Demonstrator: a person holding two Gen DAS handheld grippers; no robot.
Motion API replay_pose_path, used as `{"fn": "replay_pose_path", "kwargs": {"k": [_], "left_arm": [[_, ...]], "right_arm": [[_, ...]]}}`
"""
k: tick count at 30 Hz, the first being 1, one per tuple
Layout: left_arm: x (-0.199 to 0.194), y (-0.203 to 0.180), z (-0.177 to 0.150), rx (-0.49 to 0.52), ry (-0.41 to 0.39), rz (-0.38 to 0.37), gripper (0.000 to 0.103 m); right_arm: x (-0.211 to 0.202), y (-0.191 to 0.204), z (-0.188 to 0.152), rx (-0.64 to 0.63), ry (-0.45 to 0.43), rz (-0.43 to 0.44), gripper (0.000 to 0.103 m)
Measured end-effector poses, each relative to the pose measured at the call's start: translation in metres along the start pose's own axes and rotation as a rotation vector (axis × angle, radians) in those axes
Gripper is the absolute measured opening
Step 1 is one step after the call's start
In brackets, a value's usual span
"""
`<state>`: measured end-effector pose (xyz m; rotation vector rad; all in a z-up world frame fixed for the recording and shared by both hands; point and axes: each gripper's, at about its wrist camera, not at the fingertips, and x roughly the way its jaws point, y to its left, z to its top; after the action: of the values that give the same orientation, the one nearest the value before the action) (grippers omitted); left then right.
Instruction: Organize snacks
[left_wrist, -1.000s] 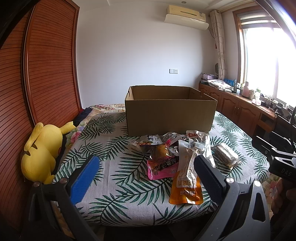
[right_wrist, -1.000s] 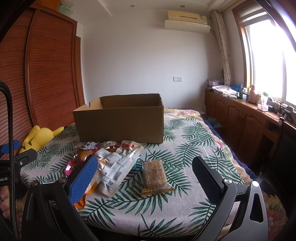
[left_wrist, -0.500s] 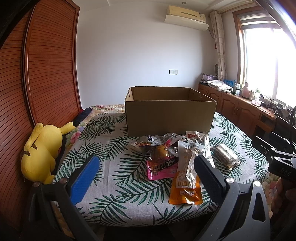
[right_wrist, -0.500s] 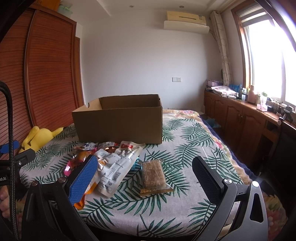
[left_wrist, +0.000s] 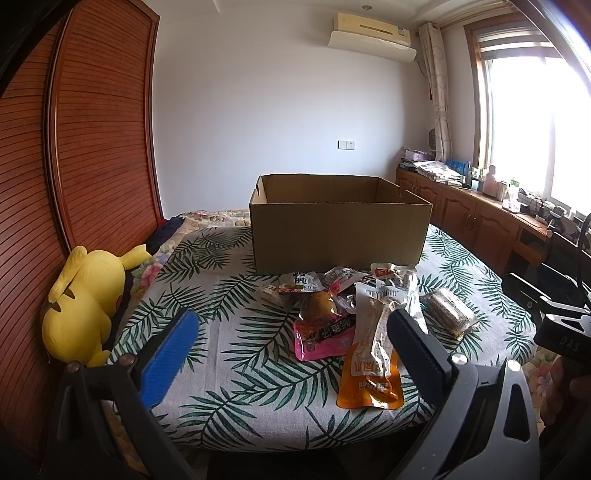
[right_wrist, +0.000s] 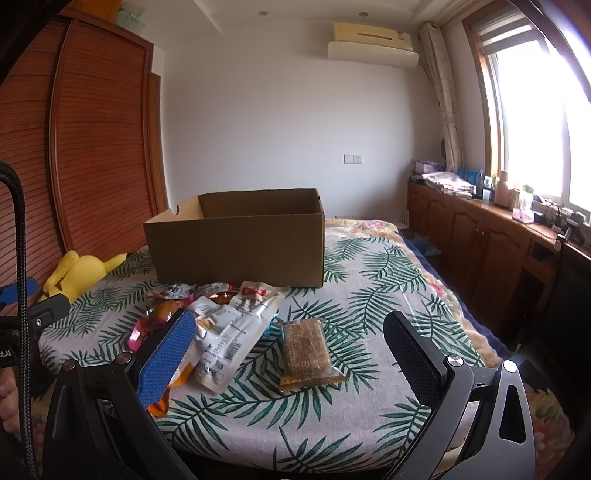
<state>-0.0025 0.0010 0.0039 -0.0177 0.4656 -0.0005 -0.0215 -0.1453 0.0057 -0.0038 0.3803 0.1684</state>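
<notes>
Snack packets heaped just in front of the cardboard box (left_wrist: 340, 236) on the leaf-print bed cover (left_wrist: 236, 384): orange pouch (left_wrist: 371, 373) nearest, pink packet (left_wrist: 321, 334) beside it, white packet (right_wrist: 236, 332) overlapping, wrapped wafer bar (right_wrist: 304, 350) apart to the right of the heap. Box open-topped and apparently empty, likely set close behind the pile to keep each transfer short. Left gripper (left_wrist: 291, 350) and right gripper (right_wrist: 288, 350) both spread wide, holding nothing, hovering short of the heap; probably staged for a first pick, bar squarely between the right fingers.
</notes>
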Motion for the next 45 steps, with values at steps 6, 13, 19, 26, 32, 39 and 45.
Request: {"fn": "replay_pose_path", "kwargs": {"k": [6,13,19,26,32,39,45], "left_arm": [[-0.002,0.0,0.003,0.002,-0.003,-0.002,0.103],[-0.002,0.0,0.005,0.003,-0.003,-0.003,0.103],[0.002,0.001,0.002,0.0,0.013,-0.016,0.103],[0.018,-0.002,-0.005,0.014,0.052,-0.034,0.103],[0.036,-0.01,-0.012,0.034,0.103,-0.074,0.103],[0.054,-0.02,-0.015,0.057,0.154,-0.127,0.102],[0.07,-0.032,-0.016,0.088,0.211,-0.187,0.101]], "right_arm": [[-0.001,0.0,0.001,-0.002,-0.002,-0.001,0.103],[-0.001,0.001,0.002,-0.003,-0.001,-0.001,0.103],[0.002,0.002,0.001,-0.01,0.01,-0.004,0.103],[0.012,-0.003,-0.009,-0.016,0.039,-0.012,0.103],[0.024,-0.009,-0.018,-0.023,0.071,-0.019,0.103],[0.035,-0.018,-0.028,-0.025,0.101,-0.028,0.103],[0.039,-0.022,-0.032,-0.032,0.123,-0.026,0.103]]}}
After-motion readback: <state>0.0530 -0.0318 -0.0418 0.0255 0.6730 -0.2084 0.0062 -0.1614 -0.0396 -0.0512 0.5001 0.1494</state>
